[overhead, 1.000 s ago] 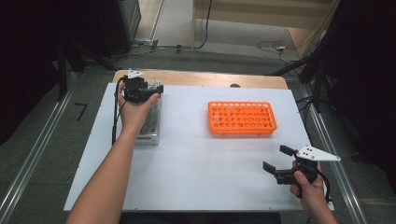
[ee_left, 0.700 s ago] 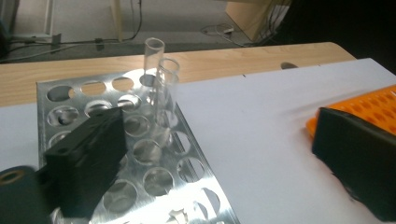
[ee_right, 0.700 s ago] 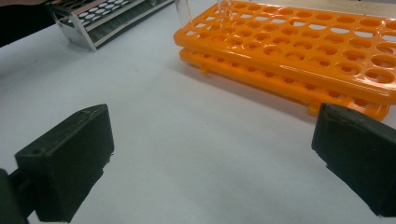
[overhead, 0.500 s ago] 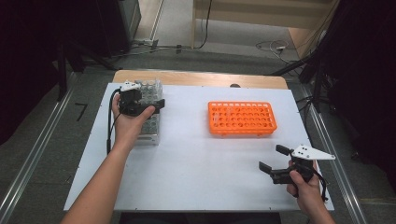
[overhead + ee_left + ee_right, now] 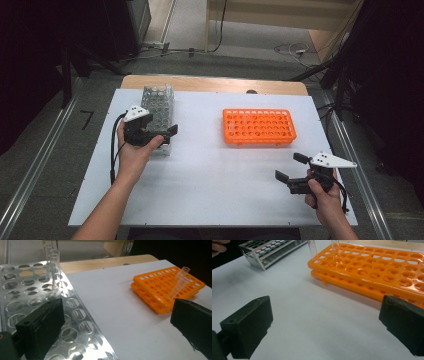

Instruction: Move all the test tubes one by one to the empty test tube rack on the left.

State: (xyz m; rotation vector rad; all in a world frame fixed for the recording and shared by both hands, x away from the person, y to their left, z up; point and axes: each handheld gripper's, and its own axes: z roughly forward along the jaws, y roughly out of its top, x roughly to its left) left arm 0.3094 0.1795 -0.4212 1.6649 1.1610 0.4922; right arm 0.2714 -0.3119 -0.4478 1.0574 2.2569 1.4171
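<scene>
Clear glass tubes (image 5: pixel 53 262) stand upright at the metal rack's (image 5: pixel 158 107) far end, beyond your wide-open, empty left gripper (image 5: pixel 159 134).

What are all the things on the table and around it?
White rectangular table top: one, white, centre of the high view.
Silver metal perforated tube rack: one, silver, table's far left.
Orange plastic tube rack: one, orange, right of centre.
Clear glass test tubes: a few upright at the metal rack's far end; two leaning in the orange rack.
Wooden board: one, tan, behind the table.
Cables: several, on the floor beyond.
Left hand-held gripper: one, black, open, by the metal rack.
Right hand-held gripper: one, black, open, near right.
</scene>
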